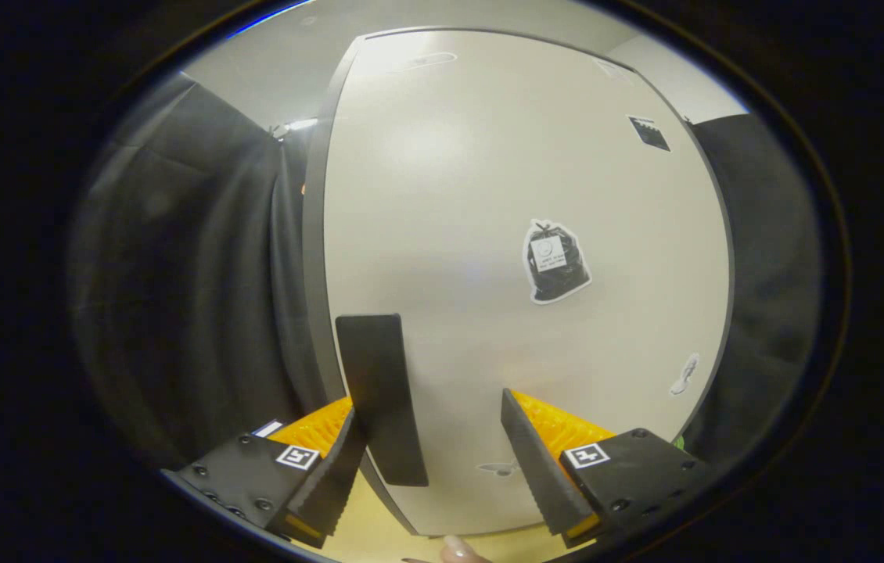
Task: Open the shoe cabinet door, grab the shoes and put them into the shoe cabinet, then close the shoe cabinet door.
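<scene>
Black cloth (176, 297) is seen leftmost. The dark handle (381, 395) of the pale shoe cabinet door (489, 195) is framed between the fingers of the gripper (434, 446), beside the left one; the fingers are spread, nothing gripped. A bag sticker (556, 260) is stuck further right.

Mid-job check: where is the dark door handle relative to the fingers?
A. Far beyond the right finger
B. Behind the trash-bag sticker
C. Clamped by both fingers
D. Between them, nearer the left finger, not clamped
D: the handle stands in the open gripper's gap, by the left finger, on the closed door.
</scene>
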`<state>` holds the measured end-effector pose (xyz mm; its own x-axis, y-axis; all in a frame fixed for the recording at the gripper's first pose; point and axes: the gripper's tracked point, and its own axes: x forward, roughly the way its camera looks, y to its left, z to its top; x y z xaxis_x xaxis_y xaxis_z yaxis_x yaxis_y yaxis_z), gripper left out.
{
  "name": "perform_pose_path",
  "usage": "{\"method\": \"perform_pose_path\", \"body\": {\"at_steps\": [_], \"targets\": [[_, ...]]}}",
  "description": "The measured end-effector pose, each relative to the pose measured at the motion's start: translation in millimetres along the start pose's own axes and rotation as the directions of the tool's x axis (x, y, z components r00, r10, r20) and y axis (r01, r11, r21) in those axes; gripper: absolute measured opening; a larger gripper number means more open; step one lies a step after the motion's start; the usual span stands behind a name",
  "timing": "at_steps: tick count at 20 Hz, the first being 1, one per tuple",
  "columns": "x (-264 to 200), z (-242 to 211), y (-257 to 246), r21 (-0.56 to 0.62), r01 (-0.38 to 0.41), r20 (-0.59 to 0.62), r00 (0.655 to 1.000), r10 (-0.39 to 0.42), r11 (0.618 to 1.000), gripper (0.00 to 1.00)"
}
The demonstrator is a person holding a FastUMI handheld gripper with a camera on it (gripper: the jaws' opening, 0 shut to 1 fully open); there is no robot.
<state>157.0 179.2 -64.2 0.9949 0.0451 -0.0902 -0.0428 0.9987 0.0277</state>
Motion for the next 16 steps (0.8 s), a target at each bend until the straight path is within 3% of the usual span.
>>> {"method": "perform_pose_path", "body": {"at_steps": [11,16], "targets": [[-6,1,3,-0.001,-0.02,0.005,1.0,0.02,1.0,0.98],[-38,18,-1,0.0,-0.05,0.049,0.998,0.05,0.999,0.98]]}}
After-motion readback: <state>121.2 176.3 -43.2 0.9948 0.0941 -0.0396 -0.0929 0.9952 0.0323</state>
